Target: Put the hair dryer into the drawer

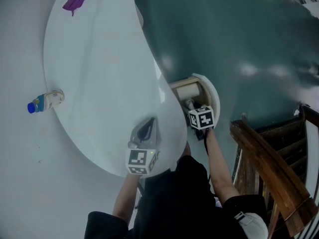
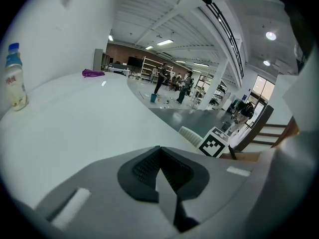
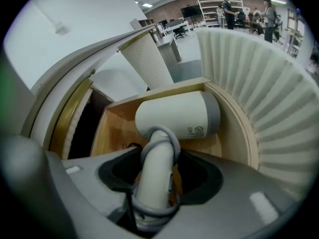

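Hair dryer (image 3: 177,114) lies on its side inside the open wooden drawer (image 3: 115,128), barrel across it, cord looped round the handle. Handle sits between the fingers of the right gripper (image 3: 157,183), which pinch it from both sides. Drawer juts from under the white table (image 1: 99,73). Left gripper (image 2: 159,168) hangs above the tabletop edge, fingers pressed together, nothing between them. Bottle (image 1: 45,101) lies at the table's far rim.

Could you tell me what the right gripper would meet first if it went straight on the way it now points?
Holding the white hair dryer by its handle, the right gripper would probably push its barrel into the inner panel of the light wooden drawer first; depth is unclear.
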`<state>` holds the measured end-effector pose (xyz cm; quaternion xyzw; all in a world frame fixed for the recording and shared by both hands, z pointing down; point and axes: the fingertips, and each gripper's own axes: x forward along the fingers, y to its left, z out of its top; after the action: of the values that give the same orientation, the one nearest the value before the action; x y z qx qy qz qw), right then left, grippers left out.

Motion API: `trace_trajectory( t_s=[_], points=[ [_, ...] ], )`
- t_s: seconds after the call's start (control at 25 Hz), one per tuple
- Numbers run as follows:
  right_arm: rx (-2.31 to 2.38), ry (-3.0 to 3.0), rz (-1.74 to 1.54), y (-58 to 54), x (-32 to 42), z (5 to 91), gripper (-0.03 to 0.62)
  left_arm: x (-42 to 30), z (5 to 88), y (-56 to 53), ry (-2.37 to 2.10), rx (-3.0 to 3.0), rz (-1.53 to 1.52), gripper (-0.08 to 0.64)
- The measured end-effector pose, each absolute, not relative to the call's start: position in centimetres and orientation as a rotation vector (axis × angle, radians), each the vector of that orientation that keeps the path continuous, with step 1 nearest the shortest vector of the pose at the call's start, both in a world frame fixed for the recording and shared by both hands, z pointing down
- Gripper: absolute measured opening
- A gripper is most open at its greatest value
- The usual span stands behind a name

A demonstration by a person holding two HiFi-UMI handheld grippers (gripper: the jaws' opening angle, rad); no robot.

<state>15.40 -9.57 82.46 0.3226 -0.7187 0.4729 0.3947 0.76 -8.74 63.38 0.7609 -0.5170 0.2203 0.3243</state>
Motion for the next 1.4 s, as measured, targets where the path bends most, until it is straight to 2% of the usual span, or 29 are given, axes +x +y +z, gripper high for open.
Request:
trace_trajectory(
  t_s=[0.92, 1.4],
  points=[
    [0.797, -1.735, 1.211, -9.9, 15.1, 85.8, 0.233, 0.3, 64.7, -8.4, -1.378, 1.941, 0.593, 0.008],
    [0.884, -1.822, 1.118, -12.1, 16.8, 80.9, 0.233, 1.1, 61.9, -8.3, -1.382, 2.002, 0.569, 0.008]
  ],
)
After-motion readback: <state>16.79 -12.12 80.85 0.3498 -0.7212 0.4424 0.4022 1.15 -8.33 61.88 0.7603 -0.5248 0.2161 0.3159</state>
